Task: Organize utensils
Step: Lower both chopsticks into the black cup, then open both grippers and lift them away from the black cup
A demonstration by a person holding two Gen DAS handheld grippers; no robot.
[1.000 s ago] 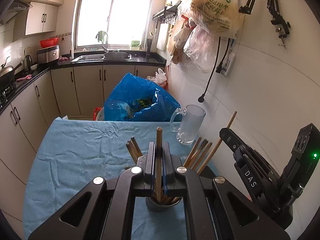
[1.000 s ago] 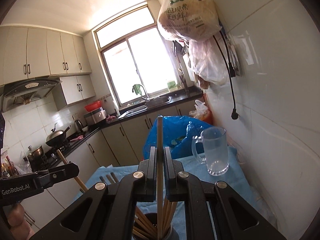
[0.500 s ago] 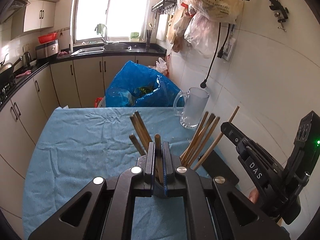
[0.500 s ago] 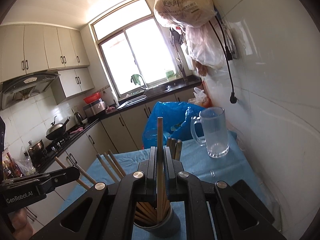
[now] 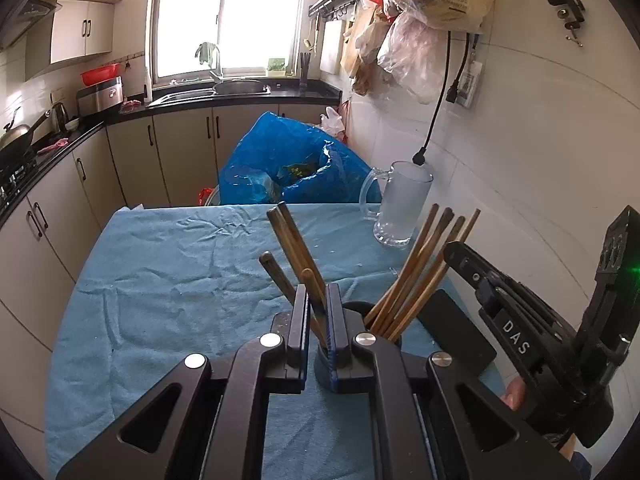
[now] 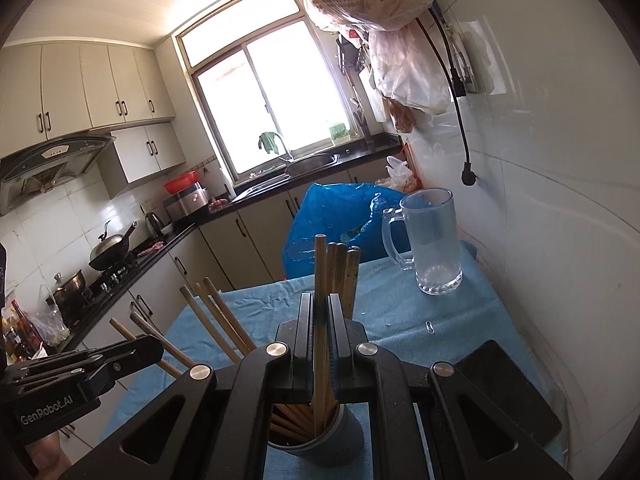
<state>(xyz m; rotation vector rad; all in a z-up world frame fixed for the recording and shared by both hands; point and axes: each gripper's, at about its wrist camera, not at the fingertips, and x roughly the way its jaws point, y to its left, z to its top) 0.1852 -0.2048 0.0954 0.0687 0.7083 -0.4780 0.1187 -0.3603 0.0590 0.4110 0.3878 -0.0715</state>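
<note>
On kitchen table: creased blue cloth

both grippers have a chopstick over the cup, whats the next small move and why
Probably open both and let go. The right gripper pinches a chopstick whose lower end is already inside the gray cup, and the left gripper's chopstick also reaches down into it.

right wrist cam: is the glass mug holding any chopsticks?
No. The glass mug stands empty on the blue cloth, while the chopsticks all sit in the dark holder nearer the camera.
</note>
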